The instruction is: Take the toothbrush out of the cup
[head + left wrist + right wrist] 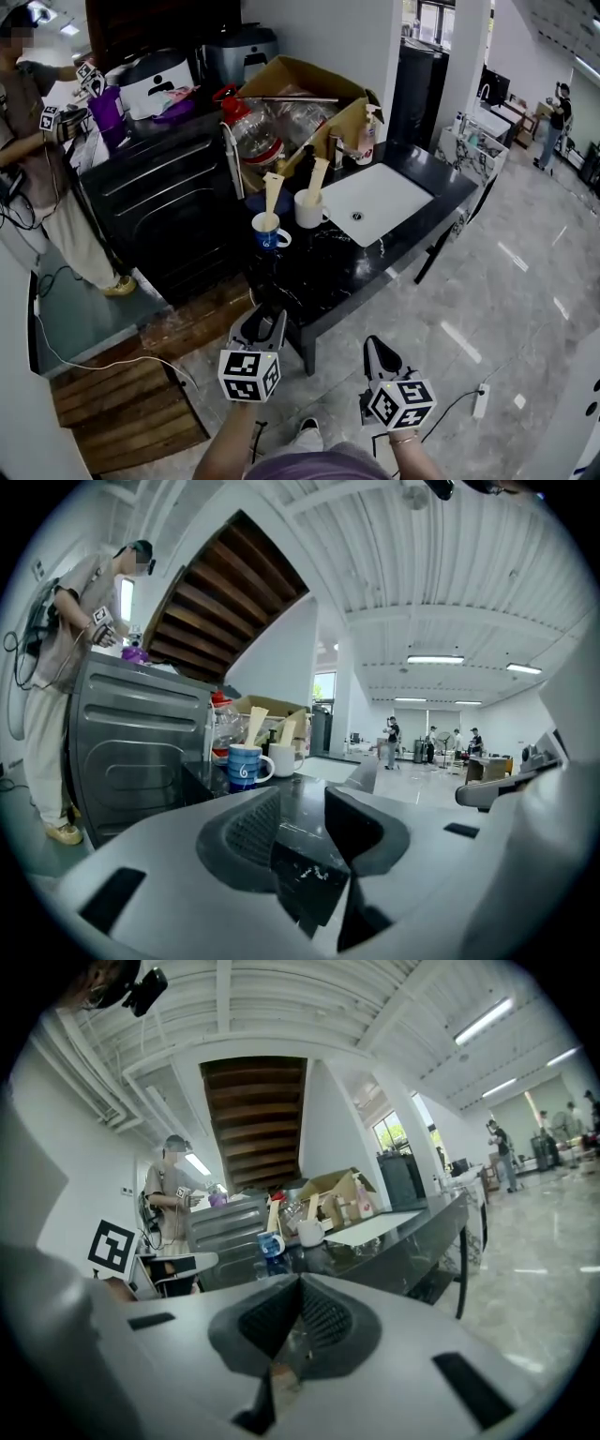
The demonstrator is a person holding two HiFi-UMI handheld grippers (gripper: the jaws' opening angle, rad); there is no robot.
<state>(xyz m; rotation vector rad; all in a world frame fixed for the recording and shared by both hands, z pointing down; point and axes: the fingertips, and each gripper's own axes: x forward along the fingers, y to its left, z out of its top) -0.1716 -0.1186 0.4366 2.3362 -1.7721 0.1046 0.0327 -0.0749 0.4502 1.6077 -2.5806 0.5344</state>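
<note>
A blue cup stands on the black counter with a pale toothbrush upright in it. Just right of it is a white cup holding a second pale toothbrush. My left gripper is at the counter's near edge, well short of the cups, open with nothing between its fingers. In the left gripper view the blue cup lies ahead and to the left. My right gripper hangs over the floor off the counter, shut and empty. The right gripper view shows both cups far ahead.
A white sink is set in the counter right of the cups. Behind them stand a cardboard box and a soap bottle. A dark cabinet and a person are to the left. Wooden steps lie at lower left.
</note>
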